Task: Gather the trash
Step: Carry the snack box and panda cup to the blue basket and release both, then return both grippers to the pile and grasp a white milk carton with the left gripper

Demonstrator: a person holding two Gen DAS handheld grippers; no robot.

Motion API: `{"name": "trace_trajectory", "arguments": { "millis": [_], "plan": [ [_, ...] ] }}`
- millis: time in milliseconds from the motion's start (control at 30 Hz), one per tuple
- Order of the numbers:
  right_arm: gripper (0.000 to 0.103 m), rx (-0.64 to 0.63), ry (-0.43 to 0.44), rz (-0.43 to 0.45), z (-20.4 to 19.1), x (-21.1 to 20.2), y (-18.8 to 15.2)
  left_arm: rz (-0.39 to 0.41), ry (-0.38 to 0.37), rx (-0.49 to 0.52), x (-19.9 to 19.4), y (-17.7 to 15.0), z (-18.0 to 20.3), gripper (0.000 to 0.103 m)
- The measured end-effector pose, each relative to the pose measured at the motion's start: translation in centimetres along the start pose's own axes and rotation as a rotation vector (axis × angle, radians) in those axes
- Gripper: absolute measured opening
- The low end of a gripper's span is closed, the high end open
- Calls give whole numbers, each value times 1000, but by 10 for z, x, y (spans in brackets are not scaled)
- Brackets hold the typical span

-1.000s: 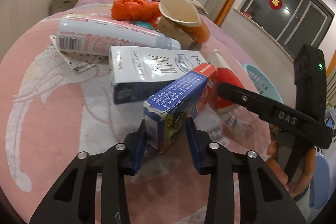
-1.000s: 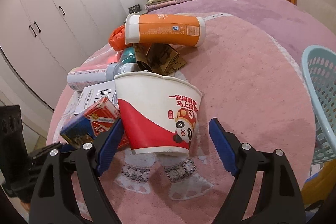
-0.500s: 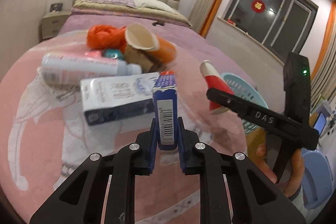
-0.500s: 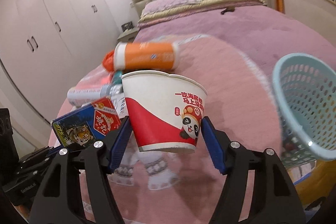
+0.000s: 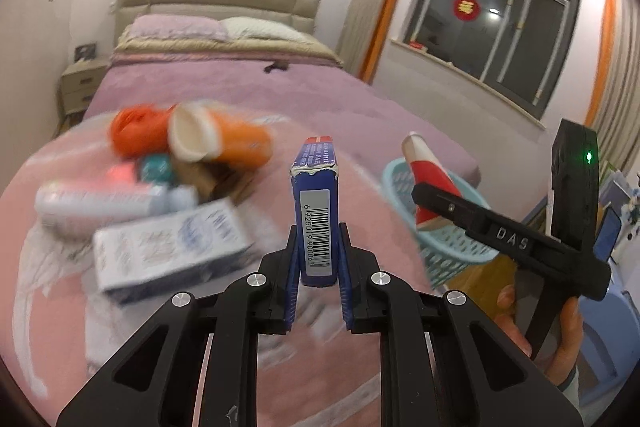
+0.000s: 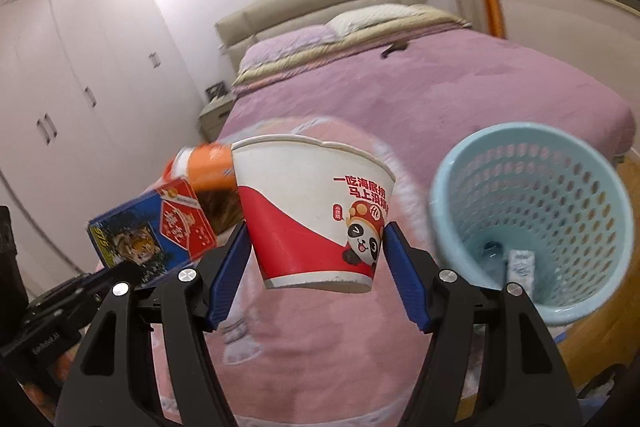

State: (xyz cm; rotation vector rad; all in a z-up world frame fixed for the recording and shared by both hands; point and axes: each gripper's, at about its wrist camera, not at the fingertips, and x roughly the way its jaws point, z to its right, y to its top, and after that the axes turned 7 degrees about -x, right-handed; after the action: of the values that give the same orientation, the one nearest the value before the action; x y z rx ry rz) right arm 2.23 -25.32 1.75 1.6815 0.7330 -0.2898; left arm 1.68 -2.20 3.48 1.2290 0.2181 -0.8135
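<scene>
My left gripper (image 5: 318, 259) is shut on a blue box (image 5: 316, 211) with a barcode, held upright above the pink blanket; the box also shows in the right wrist view (image 6: 152, 227). My right gripper (image 6: 316, 259) is shut on a red and white paper noodle bowl (image 6: 316, 211) with a panda print, lifted off the bed; it also shows in the left wrist view (image 5: 424, 179). A light blue mesh basket (image 6: 532, 211) stands just right of the bowl, with a few small items at its bottom.
On the pink blanket (image 5: 60, 267) lie a white box (image 5: 172, 247), a white spray can (image 5: 104, 203), an orange cylinder (image 5: 224, 143), an orange bag (image 5: 136, 127) and brown cardboard. White wardrobes (image 6: 60, 99) stand at left, a window (image 5: 492, 35) at right.
Both grippers have risen from the bed and swung right toward the basket, carrying the blue box and the noodle bowl. The basket now shows more fully in the right wrist view.
</scene>
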Motion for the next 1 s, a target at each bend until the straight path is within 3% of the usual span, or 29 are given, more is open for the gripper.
{"name": "trace_trajectory", "arguments": {
  "millis": [167,300,633,700,733,767,1000],
  "plan": [
    [64,54,-104,40,40,-16,8,-7,-62,76,30,18,43,15],
    [64,128,-208,32,81,-21,8,-62,-134,112,72,26,79,15],
    [66,269,-377,-35,150,-13,-5,-176,-164,170,153,20,127,17],
    [67,289,-399,-36,154,-11,-5,-179,-156,170,160,18,128,24],
    [72,297,-409,-40,157,-8,-6,-183,-147,163,163,18,127,40],
    [73,306,-416,-48,160,-6,-7,-181,-142,153,163,17,124,48],
    [74,323,-411,-53,164,-5,-11,-144,-129,121,137,16,106,56]
  ]
}}
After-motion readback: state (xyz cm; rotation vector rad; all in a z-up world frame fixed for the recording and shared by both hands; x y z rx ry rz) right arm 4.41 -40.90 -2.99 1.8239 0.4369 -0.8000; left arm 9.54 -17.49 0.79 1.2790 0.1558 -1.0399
